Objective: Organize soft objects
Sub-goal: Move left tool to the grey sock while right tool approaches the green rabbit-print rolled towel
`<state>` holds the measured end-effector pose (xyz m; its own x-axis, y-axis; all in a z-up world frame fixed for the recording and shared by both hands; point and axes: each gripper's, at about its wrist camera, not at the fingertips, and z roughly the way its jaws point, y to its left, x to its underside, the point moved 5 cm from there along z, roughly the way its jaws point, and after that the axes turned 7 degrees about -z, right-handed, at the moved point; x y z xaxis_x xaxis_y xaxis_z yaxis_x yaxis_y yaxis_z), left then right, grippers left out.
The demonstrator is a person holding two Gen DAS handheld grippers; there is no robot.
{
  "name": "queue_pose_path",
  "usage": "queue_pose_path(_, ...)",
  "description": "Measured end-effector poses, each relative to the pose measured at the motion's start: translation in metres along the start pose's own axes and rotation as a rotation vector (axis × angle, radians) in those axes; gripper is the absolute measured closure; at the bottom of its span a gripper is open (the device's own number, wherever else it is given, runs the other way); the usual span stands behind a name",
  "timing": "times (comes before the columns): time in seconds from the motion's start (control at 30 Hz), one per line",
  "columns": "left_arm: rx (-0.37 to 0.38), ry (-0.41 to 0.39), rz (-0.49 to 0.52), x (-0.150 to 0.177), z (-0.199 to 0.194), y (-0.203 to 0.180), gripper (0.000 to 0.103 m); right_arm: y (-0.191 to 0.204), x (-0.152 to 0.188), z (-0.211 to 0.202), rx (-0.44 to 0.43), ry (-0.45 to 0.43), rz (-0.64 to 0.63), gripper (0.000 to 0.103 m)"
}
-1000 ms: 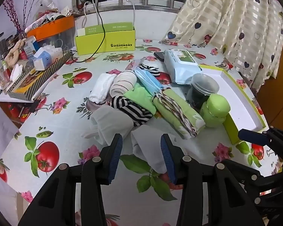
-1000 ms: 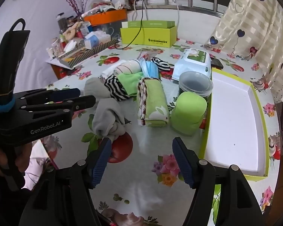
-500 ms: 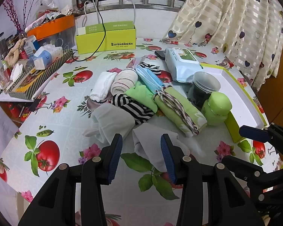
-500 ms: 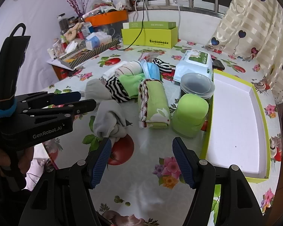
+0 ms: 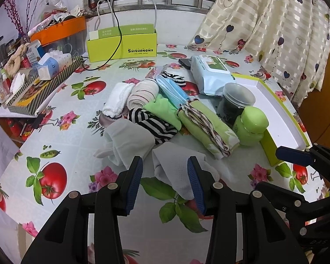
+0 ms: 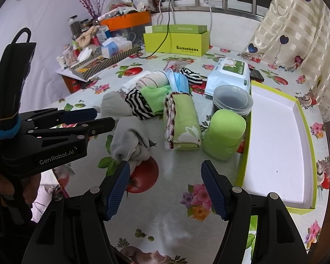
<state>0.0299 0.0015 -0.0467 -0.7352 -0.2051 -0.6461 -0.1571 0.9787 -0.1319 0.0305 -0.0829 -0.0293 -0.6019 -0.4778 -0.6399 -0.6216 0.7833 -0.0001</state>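
Observation:
A cluster of soft items lies mid-table: two grey-white socks [image 5: 129, 140] [image 5: 176, 165], a striped sock [image 5: 154, 125], a green cloth [image 5: 162, 110], a rolled green towel [image 5: 206, 127], a beige roll [image 5: 143, 94], a white cloth [image 5: 118, 99] and a blue mask [image 5: 171, 90]. My left gripper [image 5: 165, 182] is open, its fingers just before the nearer grey sock. My right gripper [image 6: 165, 189] is open and empty, in front of the grey sock [image 6: 129, 140] and the towel [image 6: 182, 121]. The white tray with a green rim [image 6: 275, 136] lies at the right.
A green jar [image 6: 224, 136] and a dark lidded tub [image 6: 231, 101] stand by the tray's left rim. A wipes pack [image 5: 209, 72], a phone [image 5: 184, 62], a yellow-green box [image 5: 121, 46] and a cluttered striped tray [image 5: 37, 81] lie farther back. A curtain [image 5: 275, 33] hangs right.
Both grippers have drawn back slightly from the cluster, so it looks a little farther away. Nothing on the table has moved, and both stay open.

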Motion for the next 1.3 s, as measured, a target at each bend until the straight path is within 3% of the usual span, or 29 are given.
queue_pose_path(1.3,0.061,0.019,0.016,-0.0004,0.0012,-0.0092,0.060,0.0019,-0.0023,0.0014,-0.001,-0.001,0.001,0.035)
